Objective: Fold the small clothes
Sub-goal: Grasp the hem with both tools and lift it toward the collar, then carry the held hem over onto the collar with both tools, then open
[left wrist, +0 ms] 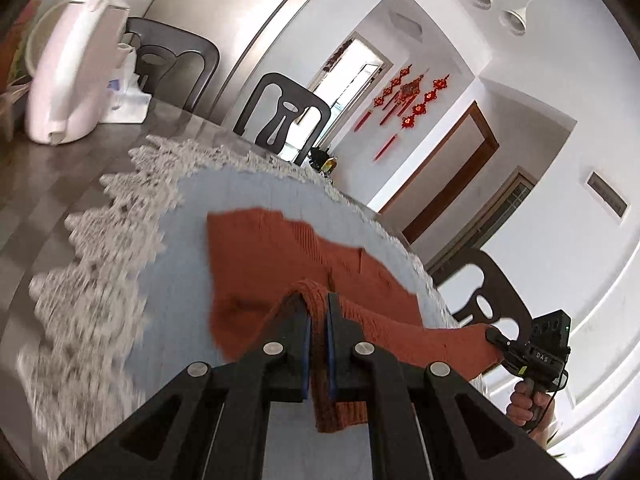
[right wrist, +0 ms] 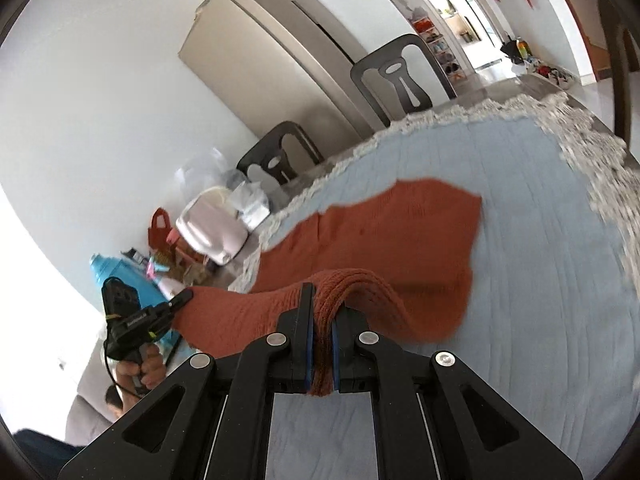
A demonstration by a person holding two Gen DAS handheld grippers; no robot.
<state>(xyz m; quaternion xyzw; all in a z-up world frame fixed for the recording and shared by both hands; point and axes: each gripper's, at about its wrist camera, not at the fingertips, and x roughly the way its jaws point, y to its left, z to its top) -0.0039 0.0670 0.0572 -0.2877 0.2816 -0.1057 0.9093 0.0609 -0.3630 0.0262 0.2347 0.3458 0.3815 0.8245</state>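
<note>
Nearest in each wrist view, a claw is clamping the ribbed near hem of a rust-orange knitted garment (left wrist: 280, 256): the left claw (left wrist: 319, 300) is pinching one bunched corner, and the right claw (right wrist: 323, 300) is pinching the other, pads pressed tight on the knit. The held edge is hanging lifted between them, while the far part is lying on the pale blue lace-edged cloth (left wrist: 168, 280) covering the surface (left wrist: 60, 168). Judging by this, the first fold is only beginning: the hem needs carrying over the far half, and later folds remain. Farther off, a white kettle (left wrist: 72, 68) is standing at the left.
</note>
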